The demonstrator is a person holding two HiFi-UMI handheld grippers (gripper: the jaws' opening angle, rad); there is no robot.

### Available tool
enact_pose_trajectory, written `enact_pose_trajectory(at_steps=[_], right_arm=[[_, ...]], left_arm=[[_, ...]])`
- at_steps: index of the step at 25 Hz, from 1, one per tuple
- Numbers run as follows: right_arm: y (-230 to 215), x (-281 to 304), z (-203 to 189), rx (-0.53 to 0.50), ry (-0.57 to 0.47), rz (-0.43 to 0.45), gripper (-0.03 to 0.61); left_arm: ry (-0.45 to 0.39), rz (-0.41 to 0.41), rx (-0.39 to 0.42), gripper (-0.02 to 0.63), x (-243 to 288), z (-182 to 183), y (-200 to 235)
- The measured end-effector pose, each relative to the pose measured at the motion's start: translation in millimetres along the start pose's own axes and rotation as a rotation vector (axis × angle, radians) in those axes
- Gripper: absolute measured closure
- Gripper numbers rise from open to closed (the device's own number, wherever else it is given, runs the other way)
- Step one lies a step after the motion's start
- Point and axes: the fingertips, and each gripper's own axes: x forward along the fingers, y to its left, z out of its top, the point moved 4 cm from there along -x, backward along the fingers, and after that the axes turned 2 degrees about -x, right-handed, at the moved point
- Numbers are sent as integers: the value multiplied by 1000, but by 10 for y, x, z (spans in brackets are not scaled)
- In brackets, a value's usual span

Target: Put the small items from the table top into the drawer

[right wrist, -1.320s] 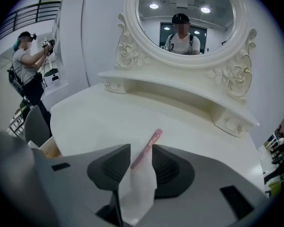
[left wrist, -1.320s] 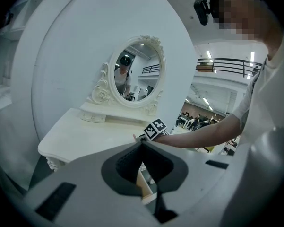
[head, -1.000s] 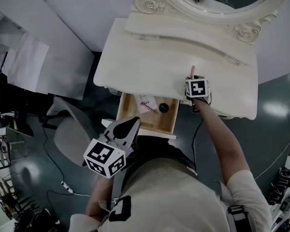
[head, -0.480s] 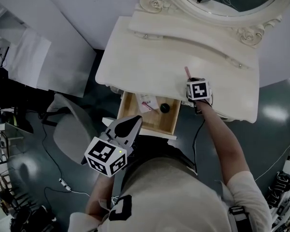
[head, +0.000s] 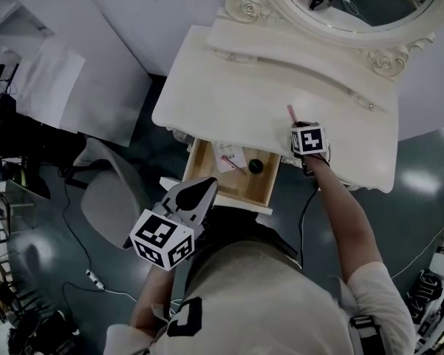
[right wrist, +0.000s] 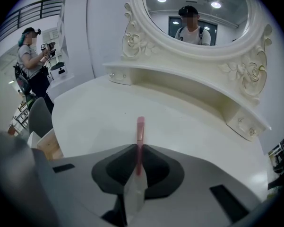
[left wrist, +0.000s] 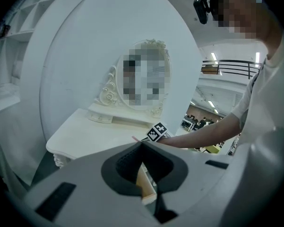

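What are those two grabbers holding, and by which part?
The right gripper, its fingers just closed further, pinches a thin pink stick partway along; its tip pokes out ahead. The left gripper holds nothing.

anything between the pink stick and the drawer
Nothing visible. The right gripper's jaws have just been closing on the pink stick, and the table between it and the open drawer is bare. The drawer holds a packet and a black round item, with room left.
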Motion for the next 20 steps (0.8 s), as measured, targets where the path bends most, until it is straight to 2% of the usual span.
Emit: enact_pose_trajectory(at_steps=[5,11,20], right_arm=[[0,5,-4,20,5,15,522],[0,-41,-4,112,-13,53,522],[262,-212,193,106,-74,140,523]], left_arm=[[-10,8,0,558,-69,-7,18],[-17,8,1,558,-109,2,31],[-34,-8,-2,558,-107,30,44]])
